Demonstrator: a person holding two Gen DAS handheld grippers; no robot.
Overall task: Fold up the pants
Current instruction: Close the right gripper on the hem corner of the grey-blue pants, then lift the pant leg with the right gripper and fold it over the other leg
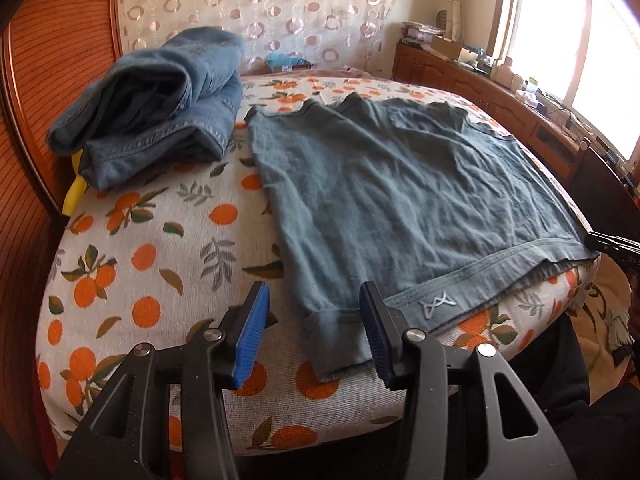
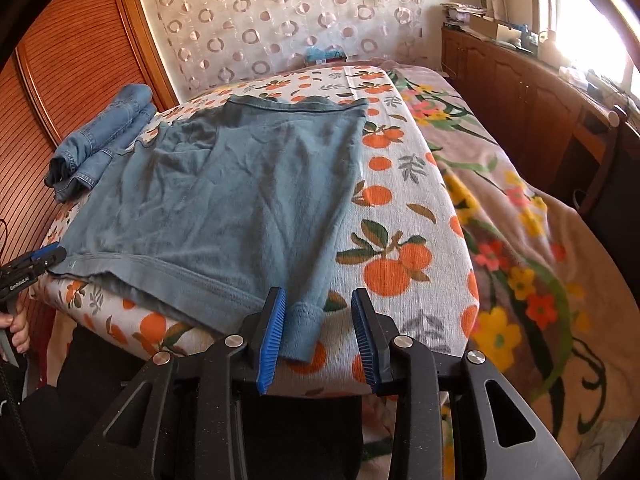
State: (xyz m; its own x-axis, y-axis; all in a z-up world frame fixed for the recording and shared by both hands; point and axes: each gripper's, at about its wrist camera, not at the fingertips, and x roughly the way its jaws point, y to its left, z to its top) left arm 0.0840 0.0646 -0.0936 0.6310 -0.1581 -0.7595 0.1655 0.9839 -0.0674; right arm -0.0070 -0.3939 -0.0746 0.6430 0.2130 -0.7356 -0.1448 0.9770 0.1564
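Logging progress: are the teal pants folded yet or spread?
Spread: the teal pants lie flat across the orange-print bedcover, cuffs hanging over its near edge.

The pants (image 1: 400,184) were spread flat on the bed (image 1: 160,264), waistband at the near edge. Folded jeans (image 1: 156,108) were stacked to their left, beside the wardrobe (image 1: 48,80).

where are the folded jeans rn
The folded jeans sit at the bed's far left by the wooden wall, just left of the spread teal pants.
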